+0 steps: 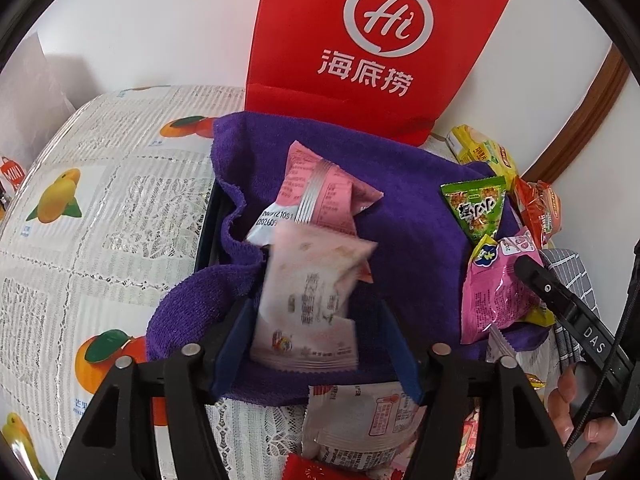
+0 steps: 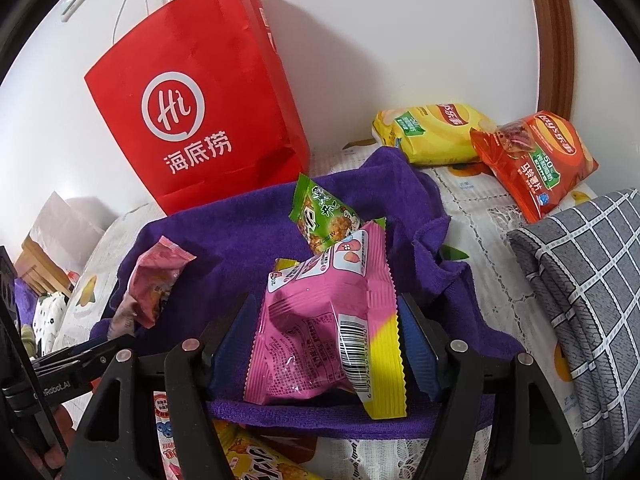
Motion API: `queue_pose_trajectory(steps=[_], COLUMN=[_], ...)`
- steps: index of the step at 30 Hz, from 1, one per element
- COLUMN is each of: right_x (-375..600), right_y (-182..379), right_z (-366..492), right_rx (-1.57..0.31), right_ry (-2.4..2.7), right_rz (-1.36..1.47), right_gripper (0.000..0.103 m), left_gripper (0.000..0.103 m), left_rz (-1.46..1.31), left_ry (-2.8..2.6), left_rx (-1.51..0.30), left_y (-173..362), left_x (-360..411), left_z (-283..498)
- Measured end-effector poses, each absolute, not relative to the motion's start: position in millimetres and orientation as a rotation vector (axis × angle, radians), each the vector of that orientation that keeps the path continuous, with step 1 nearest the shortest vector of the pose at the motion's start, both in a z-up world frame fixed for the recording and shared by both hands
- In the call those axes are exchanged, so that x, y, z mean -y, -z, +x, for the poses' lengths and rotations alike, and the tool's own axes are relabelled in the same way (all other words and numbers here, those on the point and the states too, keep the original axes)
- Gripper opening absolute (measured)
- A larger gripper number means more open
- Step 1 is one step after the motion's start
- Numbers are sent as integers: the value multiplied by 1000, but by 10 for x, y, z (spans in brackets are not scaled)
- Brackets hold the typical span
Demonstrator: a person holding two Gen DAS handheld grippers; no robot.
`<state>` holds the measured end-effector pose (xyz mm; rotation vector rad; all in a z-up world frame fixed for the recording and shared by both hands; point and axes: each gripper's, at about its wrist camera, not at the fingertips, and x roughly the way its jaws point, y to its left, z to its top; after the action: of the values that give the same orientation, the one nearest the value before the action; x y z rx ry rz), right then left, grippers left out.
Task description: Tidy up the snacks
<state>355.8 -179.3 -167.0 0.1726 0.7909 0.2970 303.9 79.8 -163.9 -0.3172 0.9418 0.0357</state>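
My left gripper (image 1: 316,312) hangs open over a purple towel (image 1: 400,208) that lines a dark box. A pale pink packet (image 1: 308,300) lies blurred between its blue pads, with a gap at the right pad. Another pink packet (image 1: 324,188) rests deeper in the towel. My right gripper (image 2: 326,304) is shut on a pink and yellow packet (image 2: 320,328) above the towel's (image 2: 240,232) near edge. A green packet (image 2: 324,220) lies just behind it.
A red paper bag (image 2: 200,120) stands against the wall behind the towel. Yellow (image 2: 436,132) and orange (image 2: 536,160) chip bags lie at the back right. A grey checked cloth (image 2: 580,280) is on the right. More packets (image 1: 360,420) lie on the fruit-print tablecloth (image 1: 100,200) near me.
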Motion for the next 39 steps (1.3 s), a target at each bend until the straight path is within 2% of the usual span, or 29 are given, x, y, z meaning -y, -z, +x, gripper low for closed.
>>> queue_pose_trajectory(steps=[11,27,39], right_x=[1855,2021,2005], right_y=[1632,1489,1663], right_z=[3551,3409,2778], right_rx=[-789,-733,-801], right_ry=[-296,-306,-478], right_rz=[216,263,160], right_gripper=[77,77,77], left_gripper=[72,72,72], left_rz=[-363,-436,-467], left_ry=[2,25,27], left_rx=[-864,-843,-856], left_y=[1506,1468,1474], left_x=[-843,-950,-985], left_z=[2955,2937,2914])
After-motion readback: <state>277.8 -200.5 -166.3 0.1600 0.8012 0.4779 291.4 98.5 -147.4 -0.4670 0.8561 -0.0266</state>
